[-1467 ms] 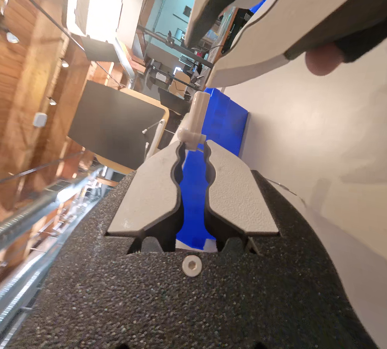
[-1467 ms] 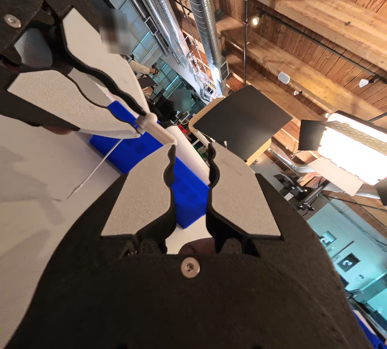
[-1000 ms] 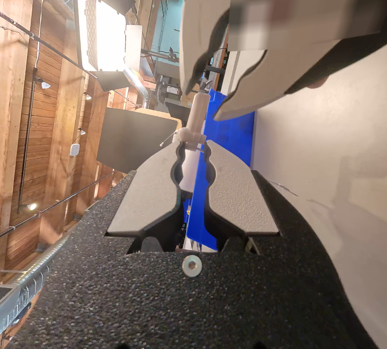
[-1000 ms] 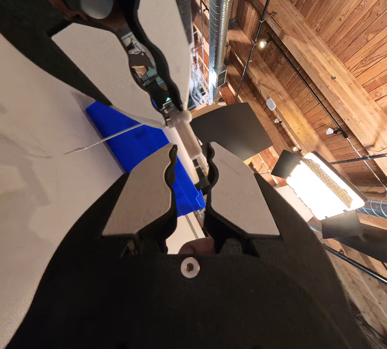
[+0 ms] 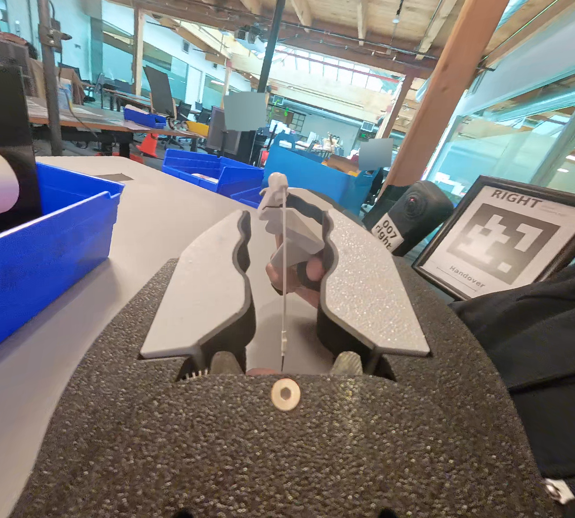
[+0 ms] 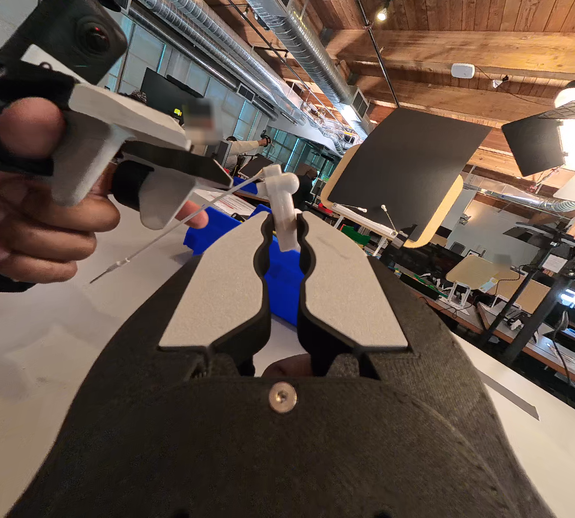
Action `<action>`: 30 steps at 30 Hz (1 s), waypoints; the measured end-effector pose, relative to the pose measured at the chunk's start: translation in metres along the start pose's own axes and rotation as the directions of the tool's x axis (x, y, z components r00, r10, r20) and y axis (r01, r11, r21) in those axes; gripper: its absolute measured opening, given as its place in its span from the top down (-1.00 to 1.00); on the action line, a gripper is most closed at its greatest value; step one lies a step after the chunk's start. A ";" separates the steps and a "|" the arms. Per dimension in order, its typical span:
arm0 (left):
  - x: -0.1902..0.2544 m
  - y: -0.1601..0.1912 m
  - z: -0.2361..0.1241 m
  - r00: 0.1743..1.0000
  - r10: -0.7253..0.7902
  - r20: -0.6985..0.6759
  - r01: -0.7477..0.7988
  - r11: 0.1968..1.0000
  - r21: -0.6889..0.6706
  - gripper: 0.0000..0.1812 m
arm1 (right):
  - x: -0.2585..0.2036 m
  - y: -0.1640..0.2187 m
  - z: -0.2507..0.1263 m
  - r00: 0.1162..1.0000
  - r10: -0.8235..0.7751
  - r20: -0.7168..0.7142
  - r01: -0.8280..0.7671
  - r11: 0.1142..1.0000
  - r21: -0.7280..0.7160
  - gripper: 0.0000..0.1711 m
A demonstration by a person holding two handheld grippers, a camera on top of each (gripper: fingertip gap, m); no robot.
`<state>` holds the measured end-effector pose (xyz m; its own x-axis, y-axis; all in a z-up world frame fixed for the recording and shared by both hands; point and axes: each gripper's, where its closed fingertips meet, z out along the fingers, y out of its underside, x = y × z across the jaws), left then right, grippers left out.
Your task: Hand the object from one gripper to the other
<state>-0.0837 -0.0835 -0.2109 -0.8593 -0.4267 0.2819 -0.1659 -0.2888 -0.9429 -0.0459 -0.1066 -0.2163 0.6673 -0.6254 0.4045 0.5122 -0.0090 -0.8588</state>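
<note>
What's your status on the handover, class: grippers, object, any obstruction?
Left gripper open, empty. Right gripper shut on white plastic tag. Handover done; nothing blocking.

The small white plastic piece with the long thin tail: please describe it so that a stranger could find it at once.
Start at the white table with the blue plastic bin. Above it the right tool is shut on the small white plastic piece. Only this piece has a rounded head and a long thin white tail slanting down toward the left tool.
</note>
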 end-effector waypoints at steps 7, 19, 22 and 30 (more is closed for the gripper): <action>-0.003 0.014 0.010 0.958 0.230 0.170 -0.218 0.972 -0.088 0.61 | -0.032 -0.007 -0.002 0.986 -0.118 0.113 0.113 0.992 0.049 0.83; -0.045 -0.036 -0.042 0.860 0.357 0.364 -0.368 0.929 -0.041 0.84 | -0.024 0.032 0.017 0.975 -0.013 0.224 0.056 0.981 -0.185 0.66; -0.066 -0.055 -0.070 0.822 0.355 0.445 -0.390 0.921 -0.016 0.85 | -0.019 0.046 0.038 0.955 -0.063 0.290 0.154 0.941 -0.303 0.54; -0.090 -0.072 -0.106 0.787 0.319 0.529 -0.380 0.925 0.008 0.85 | -0.039 0.081 0.132 0.851 -0.164 0.499 0.425 0.774 -0.469 0.34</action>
<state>-0.0461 0.0664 -0.1870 -0.4729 -0.8810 0.0151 0.1773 -0.1119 -0.9778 0.0411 0.0197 -0.2601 0.7536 -0.1408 0.6421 0.4264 -0.6388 -0.6405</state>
